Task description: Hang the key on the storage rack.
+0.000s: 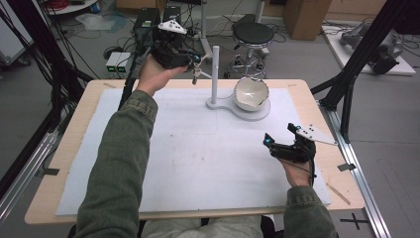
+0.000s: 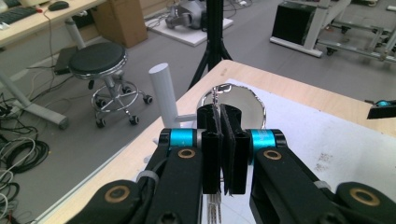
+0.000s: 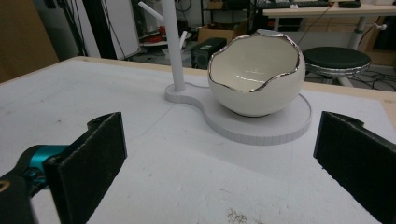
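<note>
The left tongs (image 2: 219, 154) are pressed together on a thin silvery chain (image 2: 215, 105), which runs up between the pads and hangs out below them in the left gripper view. In the high view the left tongs (image 1: 194, 62) are held above the far edge of the worktop (image 1: 64, 163), just left of the white post (image 1: 215, 74). The right tongs (image 3: 219, 154) stand wide apart with nothing between the pads; in the high view the right tongs (image 1: 277, 144) sit low over the white mat (image 1: 198, 163) at the near right. The post rises from a flat white base (image 3: 261, 126) that carries an egg-shaped white bowl (image 3: 254, 74) with a jagged silver rim. A black stool (image 1: 252, 34) stands on the floor beyond the worktop. No legible writing or brand mark is visible on any item.
</note>
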